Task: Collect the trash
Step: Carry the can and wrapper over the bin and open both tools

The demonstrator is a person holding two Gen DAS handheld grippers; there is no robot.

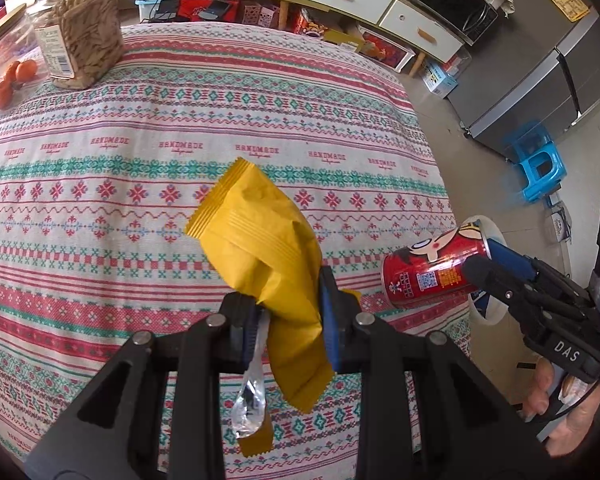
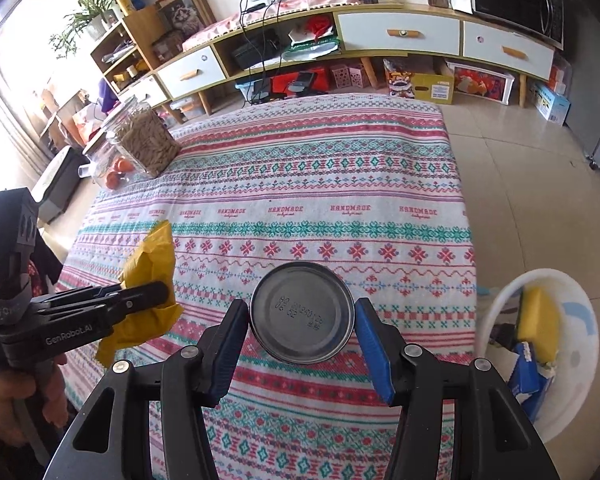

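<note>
My left gripper (image 1: pixel 286 312) is shut on a crumpled yellow snack wrapper (image 1: pixel 260 232), held above the patterned tablecloth (image 1: pixel 100 184); a clear plastic scrap (image 1: pixel 250 404) hangs from the same grip. My right gripper (image 2: pixel 302 322) is shut on a red drink can (image 1: pixel 432 272), whose silver bottom (image 2: pixel 302 316) faces the right wrist camera. In the left wrist view the can sits lifted at the table's right edge, over the white bin (image 1: pixel 488 312). In the right wrist view the left gripper (image 2: pixel 156 296) with the yellow wrapper (image 2: pixel 150 280) is at the left.
A white trash bin (image 2: pixel 496 312) beside the table's right edge holds a yellow packet (image 2: pixel 538 320) and a blue carton (image 2: pixel 526 372). A clear jar of seeds (image 1: pixel 80 36) and a jar with oranges (image 1: pixel 10 76) stand at the far left corner. A blue stool (image 1: pixel 540 168) is on the floor.
</note>
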